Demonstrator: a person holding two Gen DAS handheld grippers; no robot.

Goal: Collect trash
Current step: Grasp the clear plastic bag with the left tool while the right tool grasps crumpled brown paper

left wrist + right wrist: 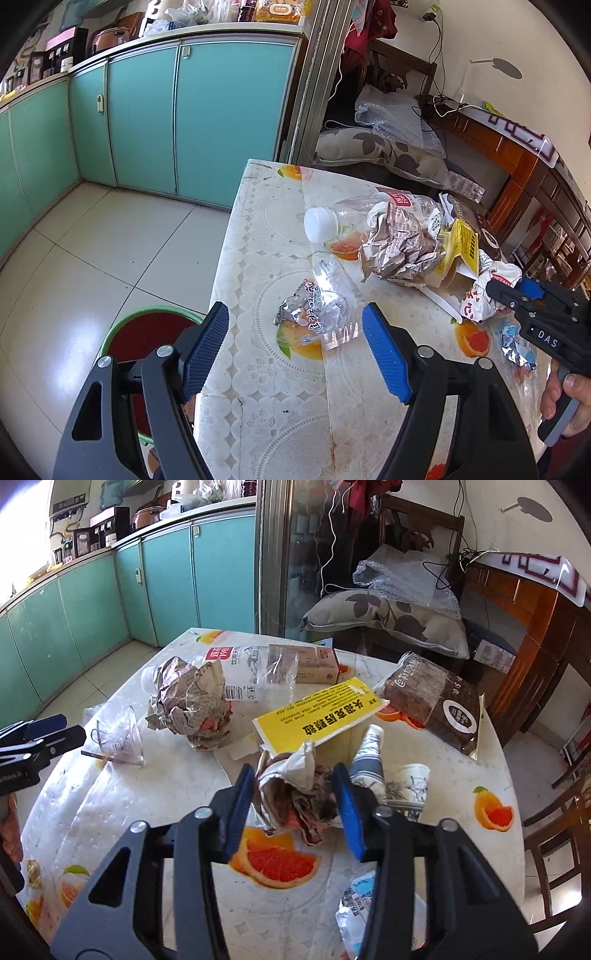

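Note:
My left gripper point(295, 343) is open, its blue pads on either side of a crumpled clear plastic cup and foil wrapper point(317, 310) on the table's near left edge. My right gripper point(295, 805) has its pads closed against a crumpled white and brown paper wrapper point(299, 794) lying on the table; it also shows in the left wrist view point(517, 291) at the same wrapper point(480, 299). A big crumpled paper ball point(192, 705), a plastic bottle point(325, 221) and a yellow carton point(317, 716) lie beyond.
A green basin with a red inside point(147, 332) stands on the floor left of the table point(273, 413). A brown packet point(436, 701), paper cups point(399, 779), a small box point(314, 661) and a blue-white wrapper point(354, 901) lie on the table. A wooden chair point(554, 830) stands right.

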